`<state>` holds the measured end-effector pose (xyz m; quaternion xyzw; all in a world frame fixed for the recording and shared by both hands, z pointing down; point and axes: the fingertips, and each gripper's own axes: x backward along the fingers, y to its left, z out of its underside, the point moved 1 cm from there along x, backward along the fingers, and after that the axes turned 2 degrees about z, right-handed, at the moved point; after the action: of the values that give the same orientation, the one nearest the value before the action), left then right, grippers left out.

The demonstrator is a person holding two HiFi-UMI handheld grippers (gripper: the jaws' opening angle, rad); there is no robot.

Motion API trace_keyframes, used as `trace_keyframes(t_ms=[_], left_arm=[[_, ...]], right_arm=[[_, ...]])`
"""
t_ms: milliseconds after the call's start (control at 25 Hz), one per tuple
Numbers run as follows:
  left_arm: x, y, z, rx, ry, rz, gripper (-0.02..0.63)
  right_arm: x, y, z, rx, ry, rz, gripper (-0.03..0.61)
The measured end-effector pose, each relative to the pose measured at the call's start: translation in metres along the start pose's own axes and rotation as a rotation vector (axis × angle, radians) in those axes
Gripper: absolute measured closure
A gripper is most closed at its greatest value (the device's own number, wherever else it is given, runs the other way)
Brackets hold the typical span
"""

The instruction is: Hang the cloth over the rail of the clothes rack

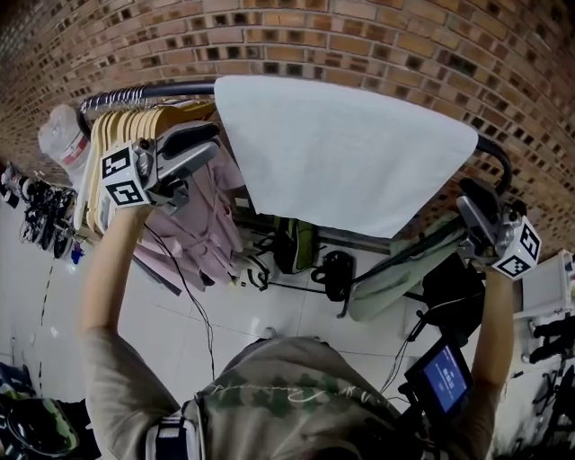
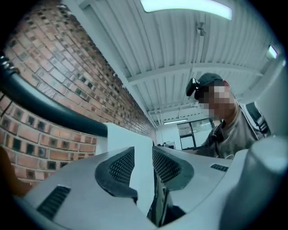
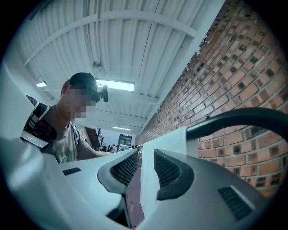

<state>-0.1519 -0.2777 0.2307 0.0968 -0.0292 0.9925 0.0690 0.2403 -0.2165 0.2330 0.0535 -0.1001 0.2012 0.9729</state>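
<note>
**Tech A:** What surface and room are showing?

**Tech B:** A red brick wall point(image 1: 377, 45) is running across the far side. A pale tiled floor point(image 1: 296, 314) is lying below. In the gripper views a ribbed white ceiling point(image 2: 135, 49) is carrying a lit strip lamp point(image 2: 186, 5). The dark rail point(image 1: 148, 92) of the clothes rack is spanning left to right in front of the bricks.

**Tech A:** Where is the cloth sitting?

**Tech B:** The white cloth point(image 1: 341, 153) is draping over the rail, right of centre, and its near flap is hanging down towards the person. To its left, wooden hangers point(image 1: 135, 126) are crowding the rail, with a pink garment point(image 1: 202, 225) hanging beneath them. A green garment point(image 1: 404, 269) is hanging lower, at the right.

**Tech A:** Gripper condition?

**Tech B:** The left gripper point(image 1: 208, 146) is standing at the cloth's left edge. Its jaws are standing apart, with the cloth edge passing between them. The cloth is lying along one pad, with a dark gap beside the other, so nothing is being clamped. The right gripper point(image 1: 469, 205) is standing at the cloth's right edge in the same condition: jaws parted, cloth between them, unclamped.

**Tech A:** Any labels or writing?

**Tech B:** Black-and-white square markers are showing on the left cube point(image 1: 124, 175) and the right cube point(image 1: 519, 250). A small blue screen point(image 1: 445, 377) is glowing at the near right, but its text is too small to read. No brand is legible.
</note>
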Motion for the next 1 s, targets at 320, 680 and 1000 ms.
trace_keyframes(t_ms=[320, 680, 1000], left_arm=[[-0.021, -0.036, 0.034, -0.003, 0.139, 0.066, 0.609], [-0.022, -0.059, 0.059, 0.020, 0.155, 0.129, 0.609], [-0.006, -0.081, 0.101, 0.021, 0.240, 0.186, 0.609]], right_arm=[[-0.027, 0.027, 0.031, 0.001, 0.045, -0.044, 0.572], [-0.067, 0.056, 0.049, -0.049, -0.011, 0.023, 0.572], [-0.076, 0.102, 0.068, -0.033, 0.051, 0.094, 0.572]])
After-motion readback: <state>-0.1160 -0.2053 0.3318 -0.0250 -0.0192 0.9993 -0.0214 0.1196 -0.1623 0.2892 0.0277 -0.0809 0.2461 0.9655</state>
